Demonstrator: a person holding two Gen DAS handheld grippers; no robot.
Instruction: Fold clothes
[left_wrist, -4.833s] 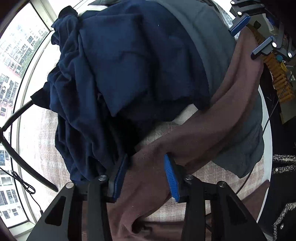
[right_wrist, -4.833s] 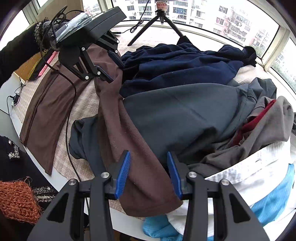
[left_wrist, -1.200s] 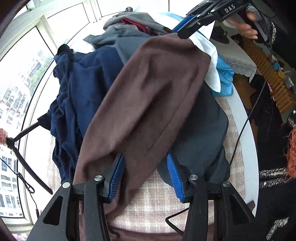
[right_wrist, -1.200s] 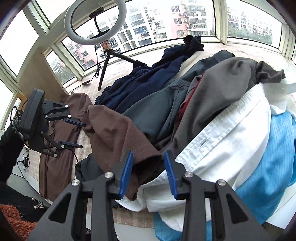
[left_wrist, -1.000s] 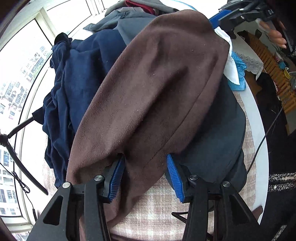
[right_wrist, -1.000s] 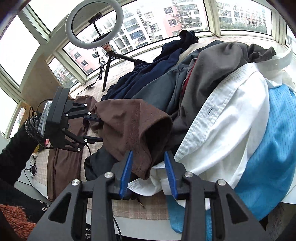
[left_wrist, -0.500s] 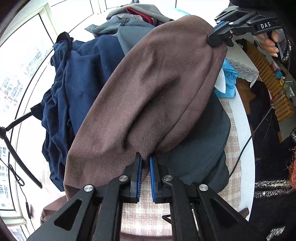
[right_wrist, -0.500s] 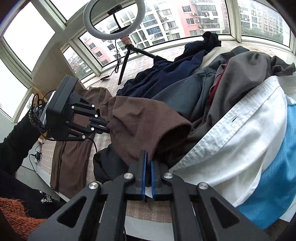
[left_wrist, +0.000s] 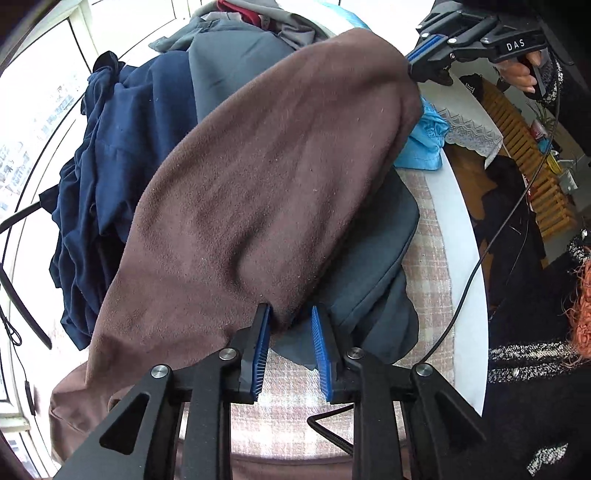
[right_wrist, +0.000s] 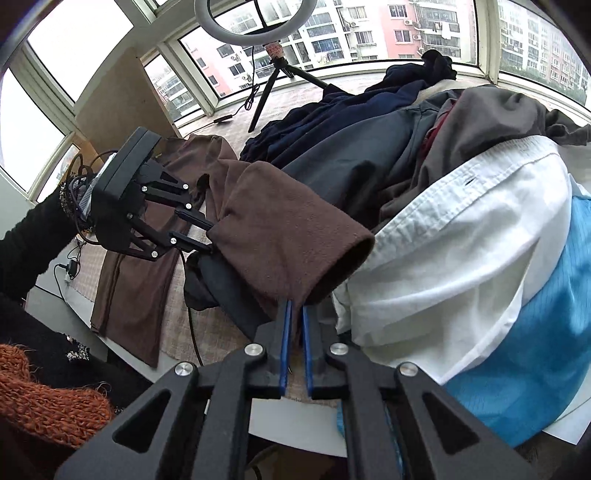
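Now both grippers (left_wrist: 289, 334) (right_wrist: 296, 334) hold the brown garment (left_wrist: 266, 192) aloft.

A plain brown fleece garment (left_wrist: 266, 192) drapes over a heap of navy blue cloth (left_wrist: 122, 147), slate grey fabric (left_wrist: 373, 266), a white shirt (right_wrist: 461, 229) and bright blue striped cloth (right_wrist: 546, 332), above a beige-and-pink checked table cover (left_wrist: 424, 236); blue-padded black gripper fingers (left_wrist: 260, 347) frame it.

Bright, flat daylight from the windows (right_wrist: 369, 33), blown to white glare at the left. Soft shadows under cloth folds. Strong fisheye bending and dark corners; mostly sharp.
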